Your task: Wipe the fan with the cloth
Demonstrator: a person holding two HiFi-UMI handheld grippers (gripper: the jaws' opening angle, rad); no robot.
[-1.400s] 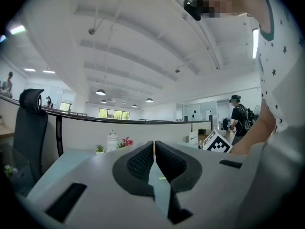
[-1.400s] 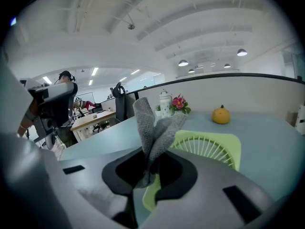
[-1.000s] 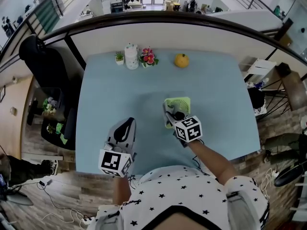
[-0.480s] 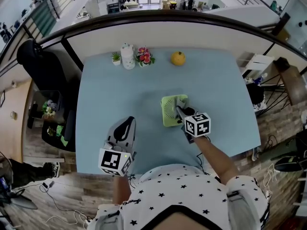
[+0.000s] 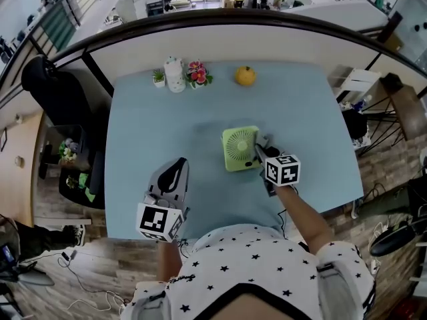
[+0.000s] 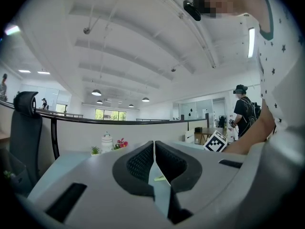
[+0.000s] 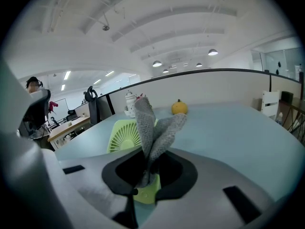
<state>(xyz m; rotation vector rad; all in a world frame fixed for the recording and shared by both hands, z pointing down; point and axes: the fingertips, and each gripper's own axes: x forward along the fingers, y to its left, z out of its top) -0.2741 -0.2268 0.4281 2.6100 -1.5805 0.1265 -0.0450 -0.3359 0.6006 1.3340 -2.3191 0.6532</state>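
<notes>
Jutting from right gripper (image 7: 148, 177) jaws: cloth (image 7: 145, 127)

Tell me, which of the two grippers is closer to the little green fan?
The right. The right gripper, shut on the cloth, is at the fan's right edge; the left gripper hangs well apart, off to the fan's left, shut and empty.

shirt (image 5: 247, 272): white, black stars | hand-held grippers (image 5: 179, 163) (image 5: 259, 147): grey, black-white marker cubes (image 5: 160, 223) (image 5: 283, 170)
</notes>
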